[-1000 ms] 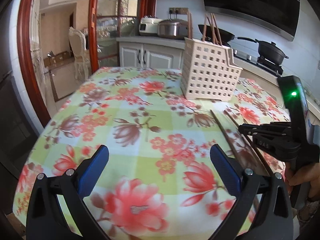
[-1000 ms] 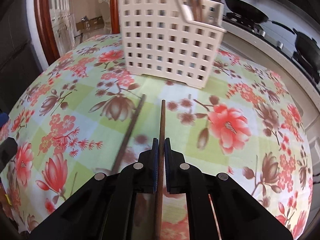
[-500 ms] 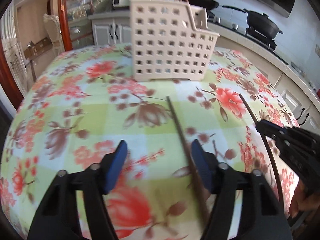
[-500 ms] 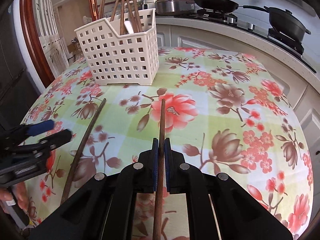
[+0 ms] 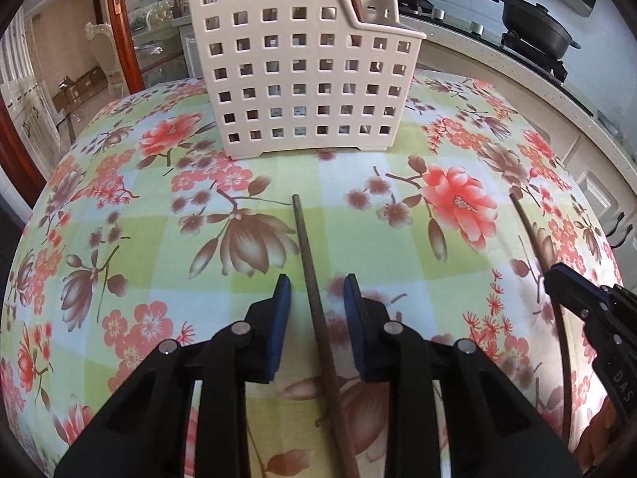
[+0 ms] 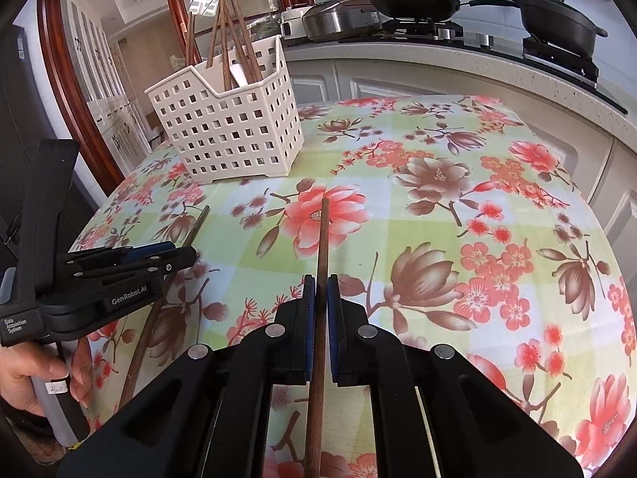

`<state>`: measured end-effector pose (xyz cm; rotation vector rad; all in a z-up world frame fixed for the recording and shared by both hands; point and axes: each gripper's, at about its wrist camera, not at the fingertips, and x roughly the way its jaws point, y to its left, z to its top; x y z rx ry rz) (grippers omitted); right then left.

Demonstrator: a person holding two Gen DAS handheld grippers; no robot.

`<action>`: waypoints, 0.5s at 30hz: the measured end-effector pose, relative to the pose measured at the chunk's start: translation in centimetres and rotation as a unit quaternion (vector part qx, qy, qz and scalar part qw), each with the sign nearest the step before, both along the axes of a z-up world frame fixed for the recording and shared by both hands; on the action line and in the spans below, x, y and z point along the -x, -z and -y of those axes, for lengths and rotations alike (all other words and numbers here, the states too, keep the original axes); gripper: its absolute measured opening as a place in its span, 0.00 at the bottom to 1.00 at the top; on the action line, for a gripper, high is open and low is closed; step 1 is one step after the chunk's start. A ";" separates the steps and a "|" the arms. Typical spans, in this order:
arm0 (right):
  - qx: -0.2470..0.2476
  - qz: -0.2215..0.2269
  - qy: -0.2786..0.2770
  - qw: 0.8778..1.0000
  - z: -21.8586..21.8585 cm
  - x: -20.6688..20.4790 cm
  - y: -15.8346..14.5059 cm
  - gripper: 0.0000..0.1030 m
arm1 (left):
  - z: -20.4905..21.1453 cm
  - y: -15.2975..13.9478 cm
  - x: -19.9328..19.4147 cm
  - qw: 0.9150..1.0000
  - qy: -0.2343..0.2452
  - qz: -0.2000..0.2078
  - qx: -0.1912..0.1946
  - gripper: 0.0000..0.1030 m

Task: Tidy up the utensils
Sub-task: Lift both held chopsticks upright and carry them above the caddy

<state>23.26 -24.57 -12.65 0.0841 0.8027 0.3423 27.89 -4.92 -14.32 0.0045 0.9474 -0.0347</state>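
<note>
The left gripper's (image 5: pixel 316 298) fingers (image 5: pixel 278 310) stand apart at lower centre of the left view, astride a chopstick (image 5: pixel 314 279) lying on the surface (image 5: pixel 119 239), not touching it. The right gripper's (image 6: pixel 320 298) fingers (image 6: pixel 306 302) are clamped on a second chopstick (image 6: pixel 321 247) at lower centre of the right view. The surface, covered by floral cloth, fills most of both frames. The white holder (image 5: pixel 302 59) stands at upper centre of the left view, chopsticks (image 6: pixel 227 36) upright inside.
</note>
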 end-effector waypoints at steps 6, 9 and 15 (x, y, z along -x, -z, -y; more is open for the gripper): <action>-0.013 0.001 -0.006 1.000 0.1 0.2 -0.1 0.06 | 1.0 0.0 0.3 0.999 0.015 0.008 -0.029 0.08; -0.011 0.002 -0.008 1.000 -0.1 0.3 -0.3 0.06 | 1.2 0.1 0.4 0.999 0.020 0.013 -0.033 0.06; -0.006 0.005 -0.009 1.000 -0.3 0.6 -0.6 0.06 | 0.5 -0.4 1.5 0.999 0.029 0.029 -0.014 0.06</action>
